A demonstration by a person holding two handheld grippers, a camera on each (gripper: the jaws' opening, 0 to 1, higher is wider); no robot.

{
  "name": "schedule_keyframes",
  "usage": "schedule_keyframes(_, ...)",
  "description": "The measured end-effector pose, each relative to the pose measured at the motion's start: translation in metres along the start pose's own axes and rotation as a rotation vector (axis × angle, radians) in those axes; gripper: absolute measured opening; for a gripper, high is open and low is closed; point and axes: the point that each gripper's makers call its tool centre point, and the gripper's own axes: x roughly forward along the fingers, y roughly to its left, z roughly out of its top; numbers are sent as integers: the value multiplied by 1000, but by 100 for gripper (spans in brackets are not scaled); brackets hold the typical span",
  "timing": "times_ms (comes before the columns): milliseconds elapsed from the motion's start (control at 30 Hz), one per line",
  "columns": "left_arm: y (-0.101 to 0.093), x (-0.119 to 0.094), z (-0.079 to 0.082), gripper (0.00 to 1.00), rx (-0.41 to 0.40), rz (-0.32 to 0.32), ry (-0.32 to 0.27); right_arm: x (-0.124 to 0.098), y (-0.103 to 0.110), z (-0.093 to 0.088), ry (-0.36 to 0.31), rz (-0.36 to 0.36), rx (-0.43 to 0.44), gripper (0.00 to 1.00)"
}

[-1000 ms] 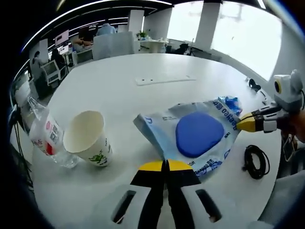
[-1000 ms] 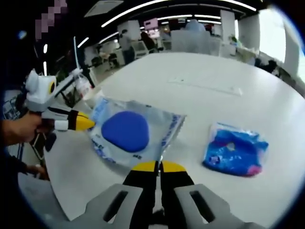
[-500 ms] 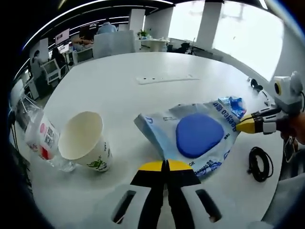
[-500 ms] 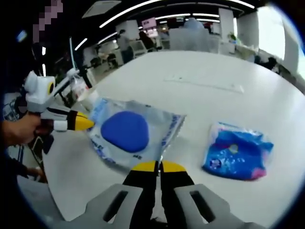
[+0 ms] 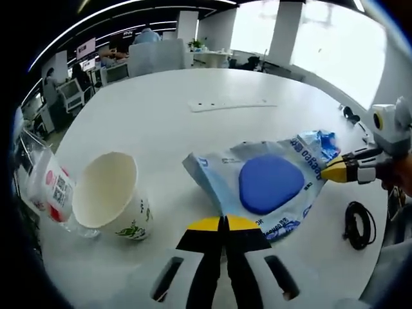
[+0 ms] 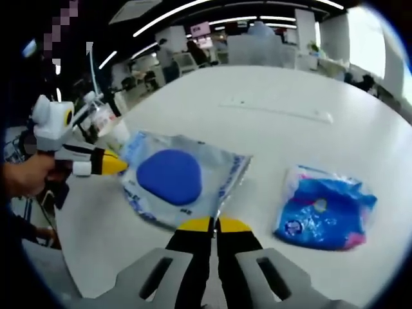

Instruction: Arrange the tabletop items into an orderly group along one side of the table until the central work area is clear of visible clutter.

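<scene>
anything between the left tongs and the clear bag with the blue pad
Nothing visible. The left tongs, shut, sit right at the near corner of the clear bag on the white table; the paper cup stands off to the side.

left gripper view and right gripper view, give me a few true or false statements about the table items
1. Both grippers' jaws grip edges of the clear bag holding a blue pad. True.
2. The paper cup stands upright. False: it lies tipped on its side.
3. A plastic bottle lies beside the cup. True.
4. The blue packet sits on top of the bag. False: it lies apart on the white table.
5. A black cable is coiled inside the cup. False: it lies near the table's edge.
</scene>
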Motion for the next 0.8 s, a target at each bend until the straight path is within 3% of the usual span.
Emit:
schedule_keyframes(600,13,11,-5,3,30,41,21,18,-4,0,15,-39,103,0)
schedule_keyframes(800,17,6,1,12,45,65,-23,20,-7,1,20,-59,150,0)
